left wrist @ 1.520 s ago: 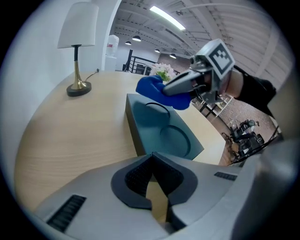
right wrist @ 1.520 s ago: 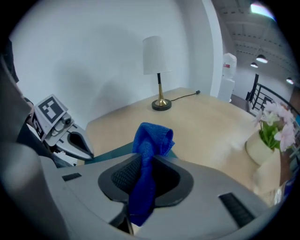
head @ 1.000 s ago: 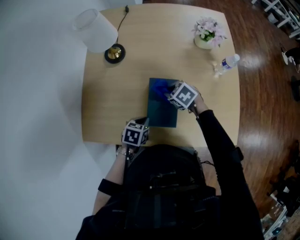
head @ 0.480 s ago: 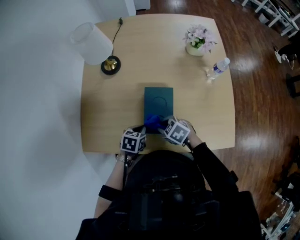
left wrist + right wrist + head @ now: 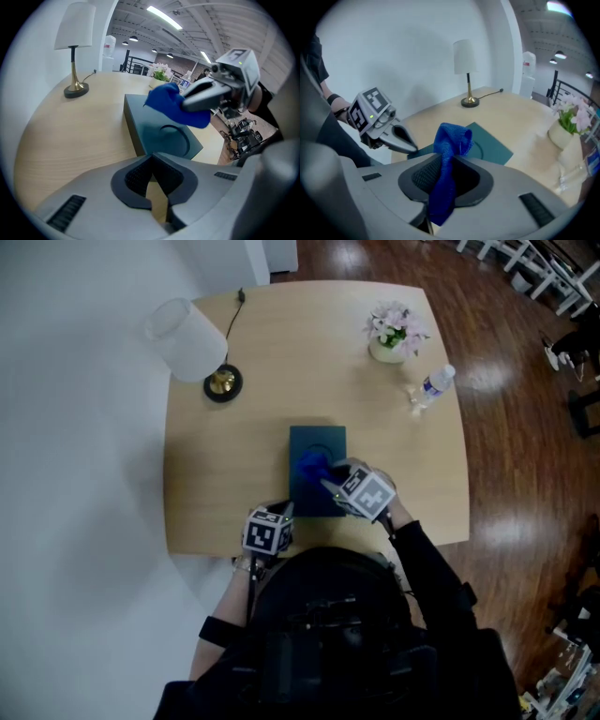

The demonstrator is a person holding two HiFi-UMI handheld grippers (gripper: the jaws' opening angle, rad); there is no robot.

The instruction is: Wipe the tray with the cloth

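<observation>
The dark teal tray (image 5: 319,442) lies on the wooden table, short end toward me, with a round recess (image 5: 176,138) in its floor. My right gripper (image 5: 328,482) is shut on the blue cloth (image 5: 310,465), a bunched wad hanging out past the jaws (image 5: 451,140). The cloth is over the tray's middle (image 5: 176,105); whether it touches the floor I cannot tell. My left gripper (image 5: 284,510) is at the tray's near left corner. Its jaws meet at the tips (image 5: 152,157), and whether they pinch the rim is hidden. It shows in the right gripper view too (image 5: 410,146).
A table lamp (image 5: 192,329) with a white shade stands at the far left, its cord running off the back edge. A pot of pink flowers (image 5: 394,332) and a lying water bottle (image 5: 431,382) are at the far right. The table's near edge is just behind both grippers.
The right gripper drew the cloth from the tray's far end to its near end, then back out to the middle. The left gripper stayed at the near corner.
</observation>
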